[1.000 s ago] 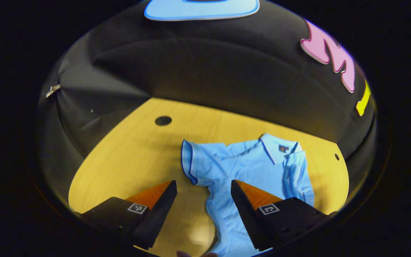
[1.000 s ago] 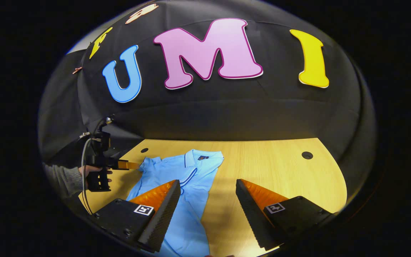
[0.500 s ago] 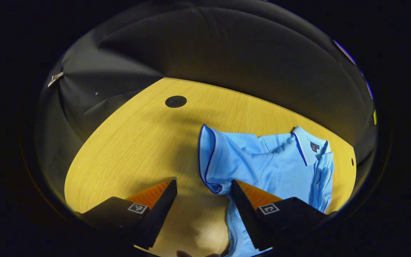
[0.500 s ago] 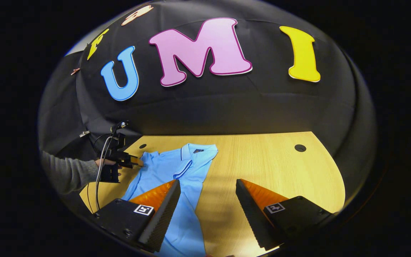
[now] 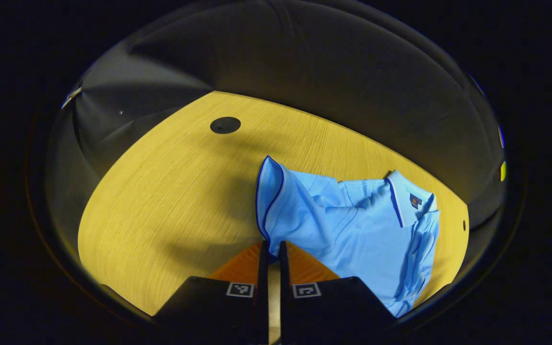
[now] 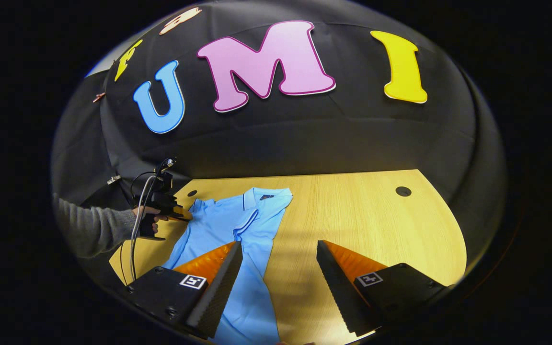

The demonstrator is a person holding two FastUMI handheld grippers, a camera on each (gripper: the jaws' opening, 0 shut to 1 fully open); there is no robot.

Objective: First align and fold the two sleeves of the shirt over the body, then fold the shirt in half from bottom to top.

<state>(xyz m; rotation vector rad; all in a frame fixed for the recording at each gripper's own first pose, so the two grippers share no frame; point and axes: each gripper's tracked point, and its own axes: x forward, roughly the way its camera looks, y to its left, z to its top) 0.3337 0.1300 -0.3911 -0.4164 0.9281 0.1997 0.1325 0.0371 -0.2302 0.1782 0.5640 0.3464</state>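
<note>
Wooden tabletop (image 5: pixel 161 191) under a black-draped booth, light blue shirt (image 5: pixel 362 230) spread across it, collar (image 5: pixel 403 201) at the far end from the grippers. Nearest the shirt's cuff: left gripper (image 5: pixel 271 254), jaws pressed together, pinching the dark-piped hem of the left sleeve (image 5: pixel 276 201) and tenting it off the wood. Right gripper (image 6: pixel 278 268) low by the shirt's hem, jaws spread, holding nothing. Further off, a grey-sleeved hand (image 6: pixel 144 218) at the shirt's sleeve edge. Best now: lift just clear, carry across toward the placket, keep cuff square, lay flat before letting go.
</note>
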